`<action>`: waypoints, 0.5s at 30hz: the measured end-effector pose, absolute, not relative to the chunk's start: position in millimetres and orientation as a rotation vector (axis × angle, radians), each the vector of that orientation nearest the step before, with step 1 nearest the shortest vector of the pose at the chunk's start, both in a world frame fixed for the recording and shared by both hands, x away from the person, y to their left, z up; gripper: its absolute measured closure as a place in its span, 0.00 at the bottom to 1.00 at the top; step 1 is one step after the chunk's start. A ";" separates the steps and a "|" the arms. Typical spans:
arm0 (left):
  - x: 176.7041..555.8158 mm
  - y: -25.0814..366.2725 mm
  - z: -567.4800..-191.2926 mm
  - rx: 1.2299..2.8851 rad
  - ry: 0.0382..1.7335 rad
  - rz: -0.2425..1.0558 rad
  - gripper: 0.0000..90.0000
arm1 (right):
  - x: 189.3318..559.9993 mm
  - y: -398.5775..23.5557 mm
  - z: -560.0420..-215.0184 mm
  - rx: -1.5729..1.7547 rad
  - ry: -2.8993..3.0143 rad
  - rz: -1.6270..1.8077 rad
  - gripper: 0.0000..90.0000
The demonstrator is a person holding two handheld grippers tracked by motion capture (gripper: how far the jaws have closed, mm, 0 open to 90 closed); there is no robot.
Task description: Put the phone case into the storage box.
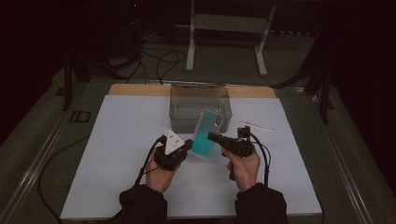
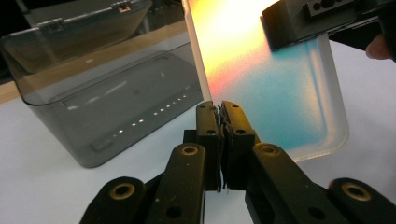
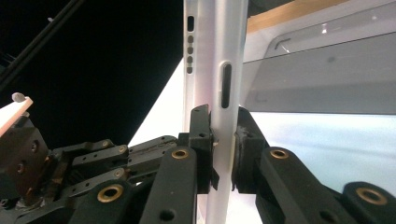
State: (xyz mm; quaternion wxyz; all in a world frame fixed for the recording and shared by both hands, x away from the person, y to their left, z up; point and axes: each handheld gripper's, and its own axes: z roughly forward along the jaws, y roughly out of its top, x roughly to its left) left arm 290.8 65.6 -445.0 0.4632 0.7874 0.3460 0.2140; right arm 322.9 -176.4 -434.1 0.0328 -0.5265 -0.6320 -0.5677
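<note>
Fingers (image 3: 205, 140) of the right gripper (image 3: 223, 144) are pinching the glossy teal phone case (image 1: 205, 134); left gripper (image 2: 220, 122) fingers are clenching its near edge beside the smoky plastic box (image 2: 93, 107).

Black sleeves (image 1: 142, 200); black grippers, left (image 1: 186, 147), right (image 1: 212, 136), brass-coloured screws (image 2: 189, 150); black cables (image 1: 266, 161); grey plate (image 1: 171, 141)
</note>
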 end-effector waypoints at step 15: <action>292.1 85.1 -436.6 1.899 0.856 0.566 0.43 | 325.3 -173.9 -429.8 -1.602 -2.025 -1.697 0.91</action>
